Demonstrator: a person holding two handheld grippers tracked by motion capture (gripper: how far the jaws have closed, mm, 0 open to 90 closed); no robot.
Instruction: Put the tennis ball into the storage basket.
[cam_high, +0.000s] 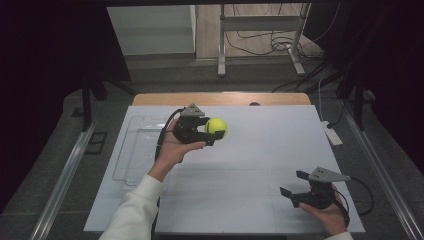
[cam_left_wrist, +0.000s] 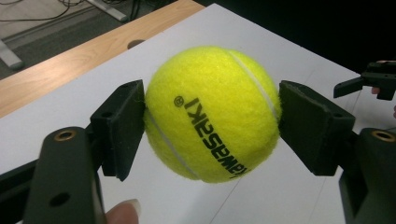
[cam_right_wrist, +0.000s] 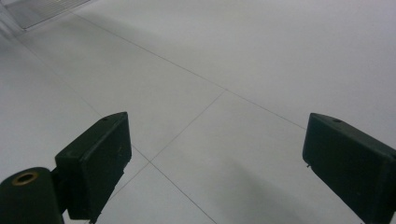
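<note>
Left gripper (cam_high: 212, 131) jaws clamp the tennis ball (cam_high: 216, 127) clear of the surface (cam_high: 260, 150) for carrying; right gripper (cam_high: 294, 186) waits, jaws wide.

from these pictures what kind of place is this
Probably a lab or recording workspace: a table under a white gridded mat, loose cables on the floor behind it, and handheld grippers, the left gripper clamping a tennis ball.

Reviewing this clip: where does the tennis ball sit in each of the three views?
High view: tennis ball left of centre, held above the table in the left gripper.
Left gripper view: ball at centre, between both fingers.
Right gripper view: not in it.
Shared landmark: the white table surface.
</note>
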